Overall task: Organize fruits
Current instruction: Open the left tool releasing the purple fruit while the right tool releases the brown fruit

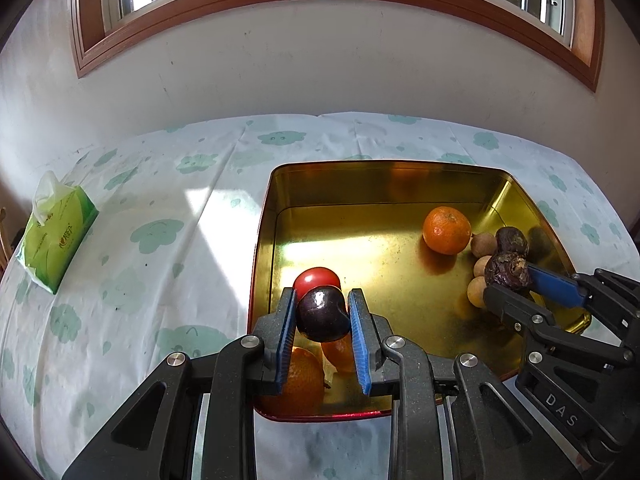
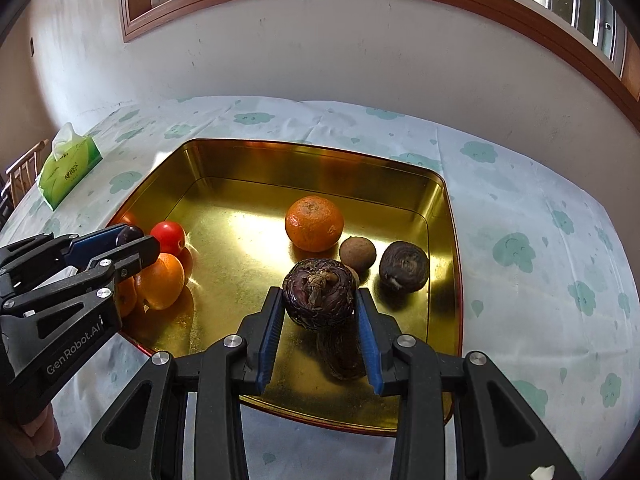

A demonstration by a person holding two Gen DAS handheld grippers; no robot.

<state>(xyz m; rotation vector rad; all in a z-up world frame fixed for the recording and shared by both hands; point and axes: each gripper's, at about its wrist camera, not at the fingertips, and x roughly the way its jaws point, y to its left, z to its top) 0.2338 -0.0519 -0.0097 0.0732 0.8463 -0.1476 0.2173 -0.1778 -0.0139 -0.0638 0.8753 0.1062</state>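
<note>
Lettering "GenRobot.AI" marks left gripper (image 2: 132,242); "DAS" marks right gripper (image 1: 510,284).

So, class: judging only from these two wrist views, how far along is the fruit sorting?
Done: a tomato and oranges sit grouped at the gold tray's left side; longans and a water chestnut lie at the right.

In hand: the left gripper holds a dark plum; the right gripper holds a second water chestnut.

Left: releasing both, and perhaps moving the lone mandarin.
</note>
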